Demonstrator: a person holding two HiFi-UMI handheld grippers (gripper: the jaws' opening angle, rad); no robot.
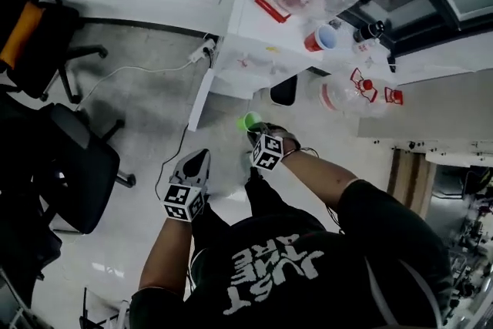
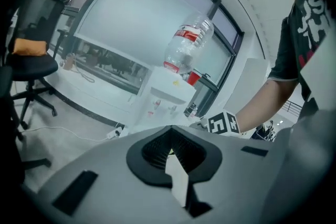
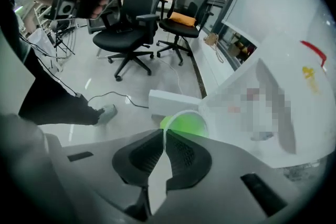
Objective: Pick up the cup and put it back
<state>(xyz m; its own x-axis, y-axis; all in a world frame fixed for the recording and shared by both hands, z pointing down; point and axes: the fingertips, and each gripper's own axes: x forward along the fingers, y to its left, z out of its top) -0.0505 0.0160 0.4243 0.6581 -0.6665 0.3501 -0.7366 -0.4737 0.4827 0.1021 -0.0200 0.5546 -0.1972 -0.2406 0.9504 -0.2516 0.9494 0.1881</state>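
Right gripper view: the right gripper point(image 3: 159, 135) pinches the rim of the green cup point(image 3: 187, 123), lifted beside the water dispenser point(image 3: 262, 113). The cup seems light, thin and crushable, so a gentle rim hold suits it. The left gripper point(image 2: 170, 152) is closed and empty.

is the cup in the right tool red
No, the right tool is pinching the rim of a green cup, not a red one.
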